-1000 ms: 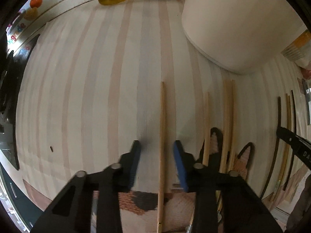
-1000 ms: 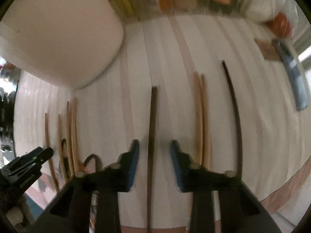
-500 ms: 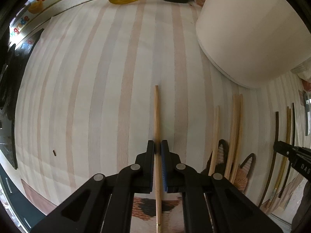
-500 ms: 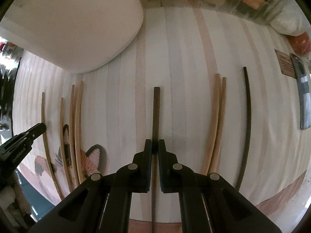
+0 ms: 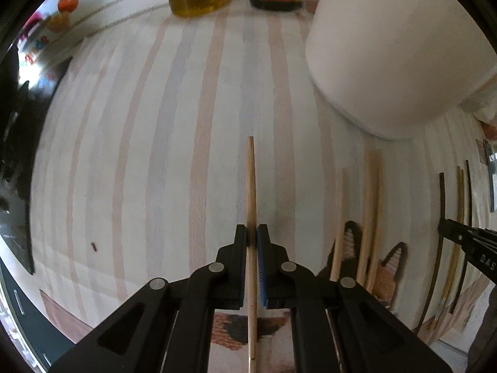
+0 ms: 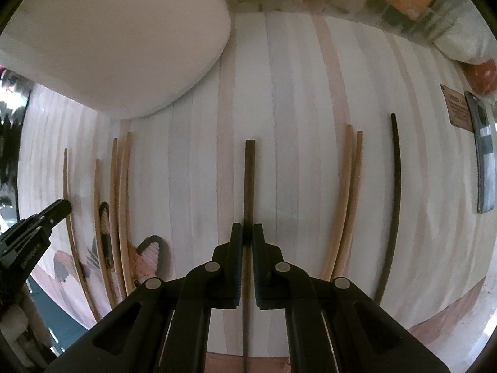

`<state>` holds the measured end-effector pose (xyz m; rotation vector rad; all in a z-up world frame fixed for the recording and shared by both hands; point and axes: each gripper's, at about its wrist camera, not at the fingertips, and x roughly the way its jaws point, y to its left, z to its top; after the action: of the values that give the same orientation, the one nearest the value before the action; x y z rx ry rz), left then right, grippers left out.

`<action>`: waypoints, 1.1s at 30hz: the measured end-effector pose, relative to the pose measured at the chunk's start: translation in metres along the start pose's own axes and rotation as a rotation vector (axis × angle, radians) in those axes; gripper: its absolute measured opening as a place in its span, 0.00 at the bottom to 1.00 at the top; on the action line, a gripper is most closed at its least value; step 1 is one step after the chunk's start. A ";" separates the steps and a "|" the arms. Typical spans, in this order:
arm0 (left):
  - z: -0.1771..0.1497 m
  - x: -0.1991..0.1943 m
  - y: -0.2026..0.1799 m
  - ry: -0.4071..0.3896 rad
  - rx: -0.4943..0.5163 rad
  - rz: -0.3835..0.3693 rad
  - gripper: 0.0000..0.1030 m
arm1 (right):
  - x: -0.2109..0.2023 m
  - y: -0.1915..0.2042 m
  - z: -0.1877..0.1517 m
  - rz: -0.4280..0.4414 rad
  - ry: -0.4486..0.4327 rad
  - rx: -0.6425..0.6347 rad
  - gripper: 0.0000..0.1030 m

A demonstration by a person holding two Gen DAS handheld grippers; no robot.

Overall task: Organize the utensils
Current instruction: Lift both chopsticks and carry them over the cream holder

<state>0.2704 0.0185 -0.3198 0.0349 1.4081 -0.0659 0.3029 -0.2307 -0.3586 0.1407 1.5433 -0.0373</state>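
- Over the striped desk (image 5: 130,161), the left hand-held gripper (image 5: 252,236) pinches a pale wooden chopstick (image 5: 251,186).
- Beside it, the right hand-held gripper (image 6: 247,233) pinches a dark brown chopstick (image 6: 249,180).
- Near both stands a large white rounded container (image 5: 388,49).

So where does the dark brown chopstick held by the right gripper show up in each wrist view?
Left wrist view: the dark brown chopstick is the thin dark curve at the far right edge, running past the tip of the right gripper.
Right wrist view: centre frame, clamped between the right gripper's jaws, pointing away.
Shared landmark: the large white rounded container, upper right in the left view, upper left in the right view.
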 end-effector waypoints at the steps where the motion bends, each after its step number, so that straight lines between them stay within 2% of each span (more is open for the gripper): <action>1: -0.001 -0.006 -0.001 -0.011 0.004 -0.003 0.04 | -0.002 -0.001 -0.004 -0.001 -0.012 0.007 0.05; 5: -0.005 -0.026 -0.003 -0.036 0.019 -0.032 0.04 | -0.021 -0.008 -0.015 0.046 -0.086 0.035 0.05; 10: -0.007 -0.054 -0.001 -0.084 0.018 -0.052 0.04 | -0.053 -0.007 -0.022 0.062 -0.204 0.034 0.05; 15: -0.006 -0.084 -0.001 -0.147 0.017 -0.066 0.04 | -0.078 -0.009 -0.028 0.080 -0.299 0.063 0.05; 22: 0.004 -0.125 -0.007 -0.254 0.028 -0.092 0.04 | -0.136 -0.004 -0.032 0.121 -0.420 0.054 0.05; 33: 0.020 -0.172 -0.010 -0.405 0.027 -0.102 0.03 | -0.202 0.017 -0.021 0.117 -0.606 0.003 0.05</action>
<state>0.2620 0.0120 -0.1463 -0.0268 1.0038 -0.1671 0.2784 -0.2243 -0.1568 0.2009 0.9291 0.0105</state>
